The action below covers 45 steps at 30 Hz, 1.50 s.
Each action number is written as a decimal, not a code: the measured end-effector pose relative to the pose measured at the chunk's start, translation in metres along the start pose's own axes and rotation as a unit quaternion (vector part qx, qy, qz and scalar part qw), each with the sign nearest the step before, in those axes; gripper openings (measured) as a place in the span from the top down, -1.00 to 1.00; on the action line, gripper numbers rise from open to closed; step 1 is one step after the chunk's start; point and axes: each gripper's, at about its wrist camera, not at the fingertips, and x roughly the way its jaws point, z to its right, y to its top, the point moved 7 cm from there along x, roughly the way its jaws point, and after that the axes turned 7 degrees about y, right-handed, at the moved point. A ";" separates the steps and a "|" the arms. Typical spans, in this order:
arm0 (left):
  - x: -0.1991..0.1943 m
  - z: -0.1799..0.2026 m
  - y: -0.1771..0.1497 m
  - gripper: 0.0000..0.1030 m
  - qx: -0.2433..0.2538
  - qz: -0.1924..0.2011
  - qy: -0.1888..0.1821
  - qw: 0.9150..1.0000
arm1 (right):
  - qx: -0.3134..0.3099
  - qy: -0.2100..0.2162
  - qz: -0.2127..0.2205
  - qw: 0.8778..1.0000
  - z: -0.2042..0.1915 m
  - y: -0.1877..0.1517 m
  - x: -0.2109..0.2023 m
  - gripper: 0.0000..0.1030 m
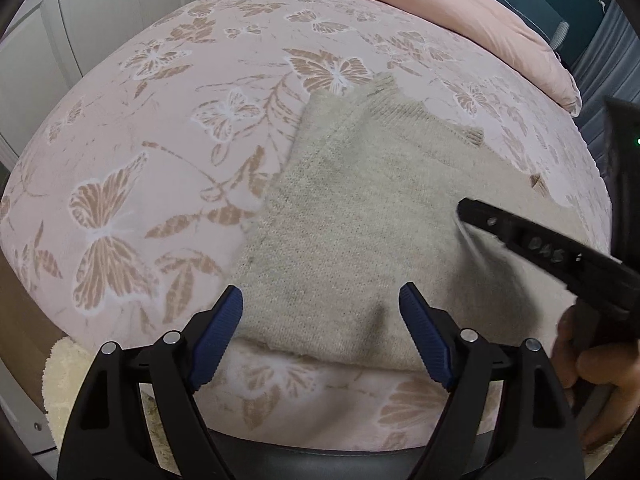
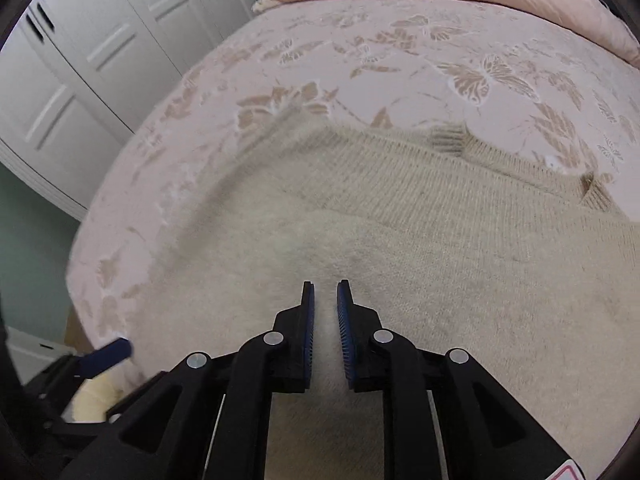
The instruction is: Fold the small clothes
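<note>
A small beige knitted sweater [image 1: 360,216] lies on the pink butterfly-patterned bed [image 1: 160,128]; it also shows in the right wrist view [image 2: 440,240], with ribbed edges at its far side. My left gripper [image 1: 320,312] is open and empty, hovering over the sweater's near edge. My right gripper [image 2: 326,304] is shut on a fold of the sweater and lifts it; it shows from the side in the left wrist view [image 1: 472,216], pinching the fabric at the right.
A pink duvet [image 1: 460,12] is heaped at the far side of the bed. White wardrobe doors [image 2: 100,52] stand to the left. A cream fluffy rug [image 1: 68,376] lies on the floor by the bed's near left edge.
</note>
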 end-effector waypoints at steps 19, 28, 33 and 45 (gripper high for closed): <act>0.002 0.056 0.008 -0.52 0.056 -0.004 0.047 0.997 | 0.195 -0.187 0.117 0.956 0.271 -0.060 -0.182 -0.19; 0.018 0.055 0.016 -0.52 0.055 -0.019 0.083 0.995 | 0.196 -0.164 0.124 0.959 0.281 -0.053 -0.156 -0.30; 0.009 0.053 0.028 -0.53 0.040 0.003 0.071 0.997 | 0.200 -0.162 0.122 0.959 0.288 -0.052 -0.153 -0.30; 0.045 0.054 0.031 -0.56 0.059 -0.017 0.096 0.993 | 0.209 -0.139 0.176 0.952 0.283 -0.045 -0.182 0.84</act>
